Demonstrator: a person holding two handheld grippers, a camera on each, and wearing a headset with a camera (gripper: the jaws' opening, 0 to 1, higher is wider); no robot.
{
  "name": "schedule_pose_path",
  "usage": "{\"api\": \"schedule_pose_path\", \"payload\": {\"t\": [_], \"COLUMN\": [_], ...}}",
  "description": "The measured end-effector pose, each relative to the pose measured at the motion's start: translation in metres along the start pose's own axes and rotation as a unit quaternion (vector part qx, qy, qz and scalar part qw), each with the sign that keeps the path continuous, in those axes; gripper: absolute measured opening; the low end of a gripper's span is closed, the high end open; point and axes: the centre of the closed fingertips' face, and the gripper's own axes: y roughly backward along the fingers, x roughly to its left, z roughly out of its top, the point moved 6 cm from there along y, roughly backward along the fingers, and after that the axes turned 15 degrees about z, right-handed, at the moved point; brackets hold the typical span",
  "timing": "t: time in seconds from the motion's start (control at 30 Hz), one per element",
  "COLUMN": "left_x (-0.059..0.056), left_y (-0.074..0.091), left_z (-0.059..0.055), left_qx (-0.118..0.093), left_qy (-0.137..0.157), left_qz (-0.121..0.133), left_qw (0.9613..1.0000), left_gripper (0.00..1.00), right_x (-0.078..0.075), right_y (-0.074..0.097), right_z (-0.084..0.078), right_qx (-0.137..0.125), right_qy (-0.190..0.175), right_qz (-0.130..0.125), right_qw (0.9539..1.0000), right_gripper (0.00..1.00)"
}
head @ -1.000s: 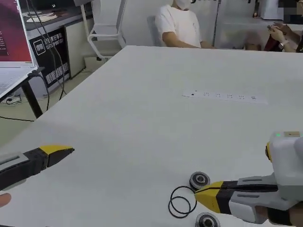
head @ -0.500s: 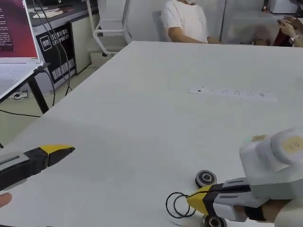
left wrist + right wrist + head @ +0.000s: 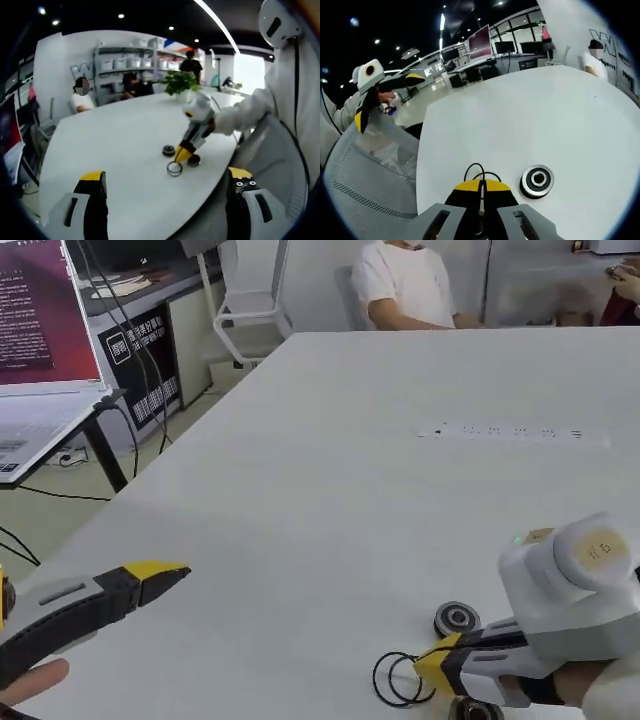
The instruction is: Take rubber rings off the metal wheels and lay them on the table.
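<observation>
Laying a rubber ring (image 3: 398, 680) on the surface (image 3: 330, 490)
It is clenched by the right gripper (image 3: 480, 186) fingers, lower centre; the left gripper (image 3: 166, 175), released, is well apart.

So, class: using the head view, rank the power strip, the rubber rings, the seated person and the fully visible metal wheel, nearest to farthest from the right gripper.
1. rubber rings, at the right gripper tips, on their left.
2. metal wheel, just beyond the tips.
3. power strip, midway up the table.
4. seated person, past its far edge.
</observation>
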Motion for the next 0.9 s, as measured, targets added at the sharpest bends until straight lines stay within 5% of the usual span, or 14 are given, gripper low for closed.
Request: {"api": "schedule_pose_path", "payload": {"t": [0.53, 0.9], "left_x": [0.001, 0.0], "left_y": [-0.003, -0.003], "left_z": [-0.009, -0.009], "left_qx": [0.022, 0.032], "left_qy": [0.001, -0.008], "left_qz": [-0.003, -0.006], "left_qw": [0.9998, 0.9994], "left_gripper": [1.0, 1.0], "right_x": [-0.005, -0.005], "right_y": [-0.01, 0.003], "right_z": [-0.01, 0.0], "right_qx": [0.037, 0.009], "right_qy": [0.009, 0.011], "right_qz": [-0.01, -0.006], "right_qw": [0.9992, 0.9999], "right_gripper": [0.0, 0.05]}}
